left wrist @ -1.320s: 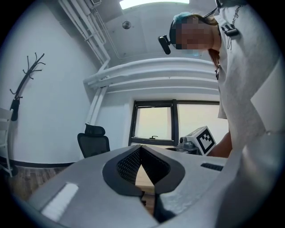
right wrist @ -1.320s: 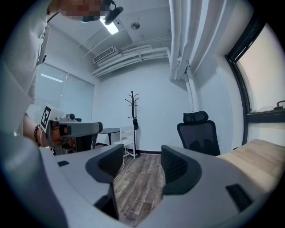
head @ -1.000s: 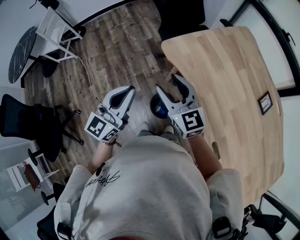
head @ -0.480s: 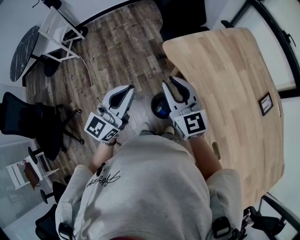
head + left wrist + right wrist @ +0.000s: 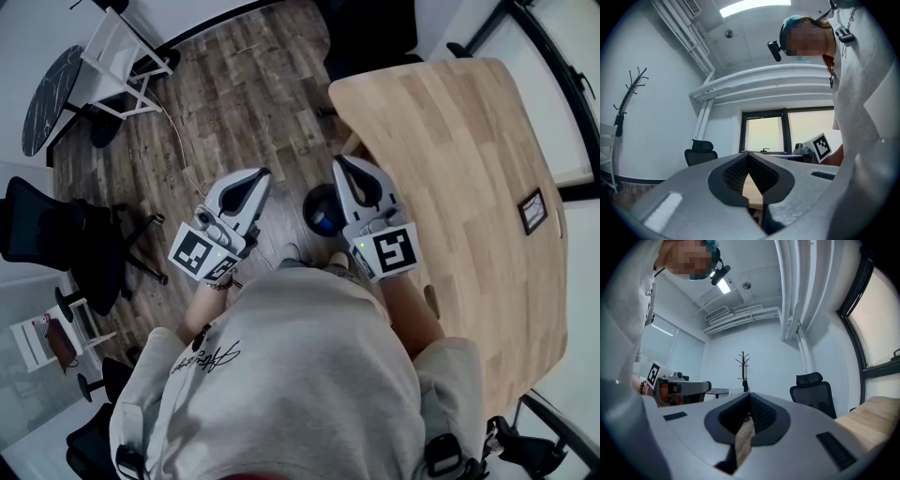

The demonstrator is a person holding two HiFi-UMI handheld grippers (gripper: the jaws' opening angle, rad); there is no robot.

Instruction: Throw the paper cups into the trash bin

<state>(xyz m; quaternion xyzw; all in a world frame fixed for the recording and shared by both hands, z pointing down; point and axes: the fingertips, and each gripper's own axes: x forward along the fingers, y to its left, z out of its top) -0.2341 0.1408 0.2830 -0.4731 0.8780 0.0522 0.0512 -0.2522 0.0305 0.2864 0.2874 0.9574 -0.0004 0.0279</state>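
Observation:
No paper cup shows in any view. The trash bin (image 5: 322, 208), dark and round with blue inside, stands on the floor just below and between my two grippers, by the table's corner. My right gripper (image 5: 340, 161) hangs over the bin's right side; its jaws have just been closing and now meet, with nothing between them (image 5: 750, 394). My left gripper (image 5: 261, 174) is held to the left of the bin, its jaws together and empty (image 5: 749, 153).
A light wooden table (image 5: 469, 169) fills the right, with a small framed item (image 5: 532, 205) near its far edge. A black office chair (image 5: 47, 234), a white rack (image 5: 117, 56) and a round dark table (image 5: 47, 98) stand left on the wood floor. A coat rack (image 5: 743, 364) stands ahead.
The right gripper's jaws went from wide open to closed, with nothing in them, and it shifted slightly toward the table. The left gripper stayed put.

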